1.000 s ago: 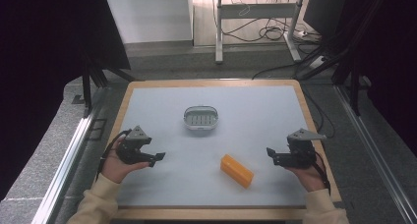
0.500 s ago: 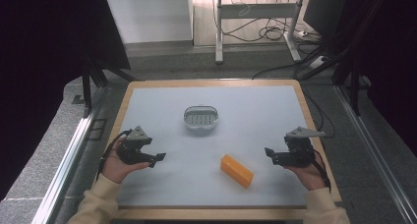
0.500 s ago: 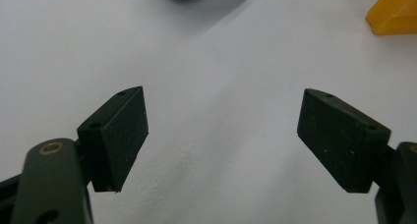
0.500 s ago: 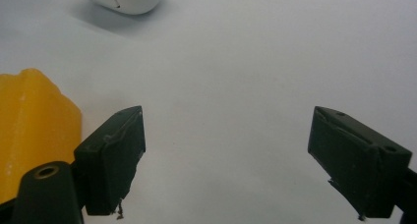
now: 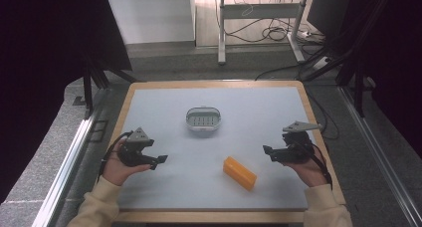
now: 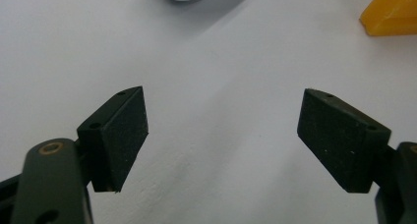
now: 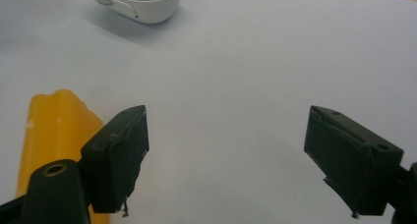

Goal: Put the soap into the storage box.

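While the left hand-held gripper (image 5: pixel 160 161) waits with jaws apart, the right hand-held gripper (image 5: pixel 267 151), jaws narrowing slightly on nothing, has lifted beside the orange block (image 5: pixel 239 173), probably to grasp it.

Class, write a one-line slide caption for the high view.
Two hand-held grippers, left gripper and right gripper, both open, flank an orange block before a white dish.

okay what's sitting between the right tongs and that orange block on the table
Nothing: in the high view, only bare grey mat separates the right tongs from the orange block.
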Demonstrator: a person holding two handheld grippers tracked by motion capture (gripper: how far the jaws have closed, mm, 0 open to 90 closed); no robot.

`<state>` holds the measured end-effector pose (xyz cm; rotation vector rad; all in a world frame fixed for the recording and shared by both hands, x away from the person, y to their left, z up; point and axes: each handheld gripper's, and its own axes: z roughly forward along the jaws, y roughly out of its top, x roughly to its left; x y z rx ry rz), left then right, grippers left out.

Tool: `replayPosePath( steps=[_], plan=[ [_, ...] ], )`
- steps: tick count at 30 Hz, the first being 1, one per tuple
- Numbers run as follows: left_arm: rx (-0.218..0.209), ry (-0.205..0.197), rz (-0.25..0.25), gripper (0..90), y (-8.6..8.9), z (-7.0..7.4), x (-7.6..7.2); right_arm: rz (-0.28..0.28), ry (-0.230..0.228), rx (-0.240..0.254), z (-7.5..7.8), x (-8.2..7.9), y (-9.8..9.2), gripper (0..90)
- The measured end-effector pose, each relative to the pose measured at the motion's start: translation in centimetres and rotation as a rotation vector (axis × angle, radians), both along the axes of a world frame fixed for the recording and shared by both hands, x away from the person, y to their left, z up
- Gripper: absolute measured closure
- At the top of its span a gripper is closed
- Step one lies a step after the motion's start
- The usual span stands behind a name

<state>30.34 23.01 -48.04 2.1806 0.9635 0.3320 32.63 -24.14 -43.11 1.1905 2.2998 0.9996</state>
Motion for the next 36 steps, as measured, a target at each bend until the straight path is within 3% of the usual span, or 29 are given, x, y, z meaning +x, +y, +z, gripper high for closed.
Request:
replayPosePath(
  steps=[8,21,36],
  plan=[
    [0.007,-0.001,0.001,19.1,-0.1,0.0,0.0,0.056,0.018,-0.070,0.5,-0.3,1.9,18.6],
    [0.013,-0.003,-0.011,19.1,-0.4,-0.1,0.0,0.098,0.037,-0.089,1.0,-1.4,3.1,23.3],
    [0.014,0.000,-0.017,18.9,-0.4,-0.1,0.0,0.181,0.086,-0.115,0.8,-2.1,6.1,30.7]
  ],
)
